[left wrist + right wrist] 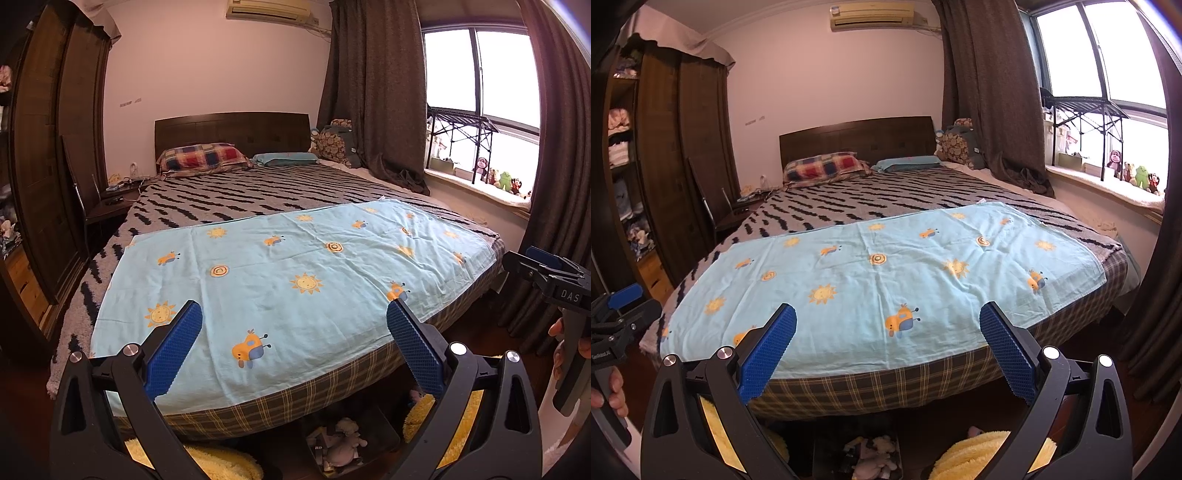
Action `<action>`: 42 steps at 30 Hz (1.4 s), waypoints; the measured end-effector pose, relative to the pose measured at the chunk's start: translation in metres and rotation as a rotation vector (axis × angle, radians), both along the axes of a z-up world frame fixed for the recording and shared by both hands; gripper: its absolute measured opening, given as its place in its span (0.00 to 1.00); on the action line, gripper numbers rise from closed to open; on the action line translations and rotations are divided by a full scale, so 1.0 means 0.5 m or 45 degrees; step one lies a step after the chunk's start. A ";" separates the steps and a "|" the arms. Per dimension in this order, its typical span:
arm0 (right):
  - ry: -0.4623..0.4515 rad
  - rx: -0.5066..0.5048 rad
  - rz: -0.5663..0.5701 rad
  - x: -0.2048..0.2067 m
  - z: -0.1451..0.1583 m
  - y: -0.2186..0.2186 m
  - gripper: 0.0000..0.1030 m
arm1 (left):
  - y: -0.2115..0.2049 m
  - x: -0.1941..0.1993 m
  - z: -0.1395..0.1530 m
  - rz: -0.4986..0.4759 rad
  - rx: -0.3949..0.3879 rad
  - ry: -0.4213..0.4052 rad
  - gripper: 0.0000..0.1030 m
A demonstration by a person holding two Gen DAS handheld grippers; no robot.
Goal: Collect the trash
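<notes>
Left gripper (294, 343): you hold it at the foot of the bed, jaws spread wide, nothing between the blue pads.
Right gripper (887, 345): the same, wide apart and empty, level with the other one and pointing the same way.
Bed (258, 192): a light blue sheet (295, 280) with suns and bees lies flat across the near end. No scrap, wrapper or tissue shows on it, nor on the striped cover behind.
Trash: below the foot of the bed, on the floor, sits a dark bin (351, 443) holding crumpled paper and wrappers (875, 458). That is the only trash you can see, and it already lies in the bin.
Stage: this fits a bed cleared into the bin, or one with pieces out of view. The pictures do not settle which.
Yellow mats (990, 454): fluffy, just beside the bin on both sides. They could hide a small scrap.
Doing it well: sweep both cameras slowly over the floor, the mats and the bedside before you reach. If a piece turns up, come at it from above with the jaws wide, and keep the pads clear of the sheet so you do not drag it.
</notes>
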State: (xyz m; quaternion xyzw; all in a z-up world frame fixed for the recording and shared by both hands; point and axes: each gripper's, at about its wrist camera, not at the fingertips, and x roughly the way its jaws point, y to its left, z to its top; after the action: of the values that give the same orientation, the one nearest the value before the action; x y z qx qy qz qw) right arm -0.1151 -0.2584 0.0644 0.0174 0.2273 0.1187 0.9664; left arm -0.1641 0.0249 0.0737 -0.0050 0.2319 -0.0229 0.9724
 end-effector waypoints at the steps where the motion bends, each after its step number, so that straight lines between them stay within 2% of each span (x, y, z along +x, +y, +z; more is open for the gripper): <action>1: 0.001 0.000 0.000 0.000 0.000 0.000 0.97 | 0.000 0.000 0.000 0.000 0.001 0.000 0.92; 31: 0.001 0.037 -0.030 -0.007 -0.007 -0.004 0.97 | -0.003 -0.001 -0.003 0.018 -0.012 -0.002 0.92; 42: 0.012 0.037 -0.025 0.001 -0.014 0.004 0.97 | 0.026 0.005 -0.007 0.069 -0.133 0.011 0.92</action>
State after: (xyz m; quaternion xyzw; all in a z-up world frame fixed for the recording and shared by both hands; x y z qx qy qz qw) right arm -0.1146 -0.2565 0.0576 0.0342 0.2301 0.1126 0.9660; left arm -0.1615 0.0379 0.0702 -0.0621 0.2344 -0.0085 0.9701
